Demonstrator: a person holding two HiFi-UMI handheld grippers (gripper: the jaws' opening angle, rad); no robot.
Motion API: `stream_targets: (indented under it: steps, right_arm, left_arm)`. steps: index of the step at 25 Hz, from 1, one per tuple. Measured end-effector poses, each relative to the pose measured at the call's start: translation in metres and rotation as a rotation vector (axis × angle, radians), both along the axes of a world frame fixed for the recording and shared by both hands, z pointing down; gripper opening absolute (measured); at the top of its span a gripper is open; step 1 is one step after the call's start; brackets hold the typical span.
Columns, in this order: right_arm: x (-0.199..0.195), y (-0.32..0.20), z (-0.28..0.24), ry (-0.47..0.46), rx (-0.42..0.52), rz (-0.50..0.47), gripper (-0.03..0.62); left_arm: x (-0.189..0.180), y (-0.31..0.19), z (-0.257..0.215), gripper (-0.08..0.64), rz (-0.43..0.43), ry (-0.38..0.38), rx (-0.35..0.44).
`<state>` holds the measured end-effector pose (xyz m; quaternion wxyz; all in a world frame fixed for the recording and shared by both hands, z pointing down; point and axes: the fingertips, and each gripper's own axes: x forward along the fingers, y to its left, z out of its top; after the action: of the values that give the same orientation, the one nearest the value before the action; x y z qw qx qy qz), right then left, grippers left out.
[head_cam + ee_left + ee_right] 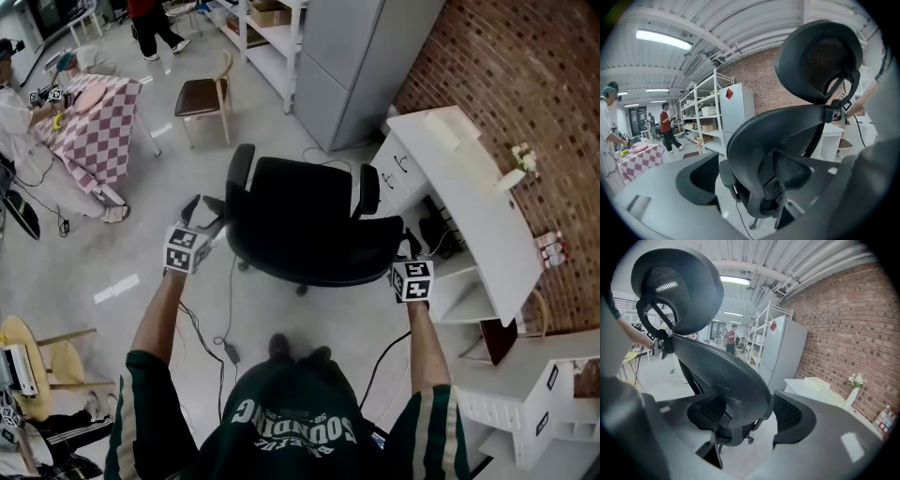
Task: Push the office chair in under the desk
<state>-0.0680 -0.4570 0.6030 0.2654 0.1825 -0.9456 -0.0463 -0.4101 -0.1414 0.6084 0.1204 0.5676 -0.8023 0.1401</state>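
Observation:
The black office chair stands on the floor left of the white desk, turned with its seat toward the grey cabinet. My left gripper is at the left edge of the backrest, and my right gripper is at its right edge. In the left gripper view the left gripper stands open, with the curved backrest and the headrest rising between its wide jaws. In the right gripper view the right gripper is also open around the backrest, a gap showing beside its right pad.
A tall grey cabinet stands beyond the chair, with white shelving to its left. A wooden chair and a checkered table are at the far left, with people near them. Cables trail on the floor. The brick wall runs behind the desk.

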Motion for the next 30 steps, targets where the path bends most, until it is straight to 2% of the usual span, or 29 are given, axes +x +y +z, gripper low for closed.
stream_targets:
  steps: [4, 11, 15, 24, 30]
  right_arm:
    - [-0.003, -0.003, 0.004, 0.011, -0.006, 0.002, 0.297]
    - [-0.001, -0.007, 0.004, -0.032, -0.003, 0.031, 0.282]
    - [0.004, -0.004, 0.007, -0.027, 0.002, 0.041, 0.273]
    - [0.014, 0.014, 0.008, -0.009, 0.006, 0.057, 0.267]
    - [0.035, 0.029, 0.007, 0.007, 0.003, 0.072, 0.267]
  left_arm:
    - [-0.004, -0.009, -0.005, 0.259, -0.011, -0.015, 0.013]
    - [-0.002, -0.011, -0.002, 0.253, -0.009, -0.013, 0.01]
    - [0.001, -0.009, -0.001, 0.249, -0.029, -0.017, 0.027]
    - [0.008, 0.01, 0.0, 0.233, -0.066, 0.013, 0.008]
    - [0.031, 0.028, -0.002, 0.23, -0.041, -0.002, 0.019]
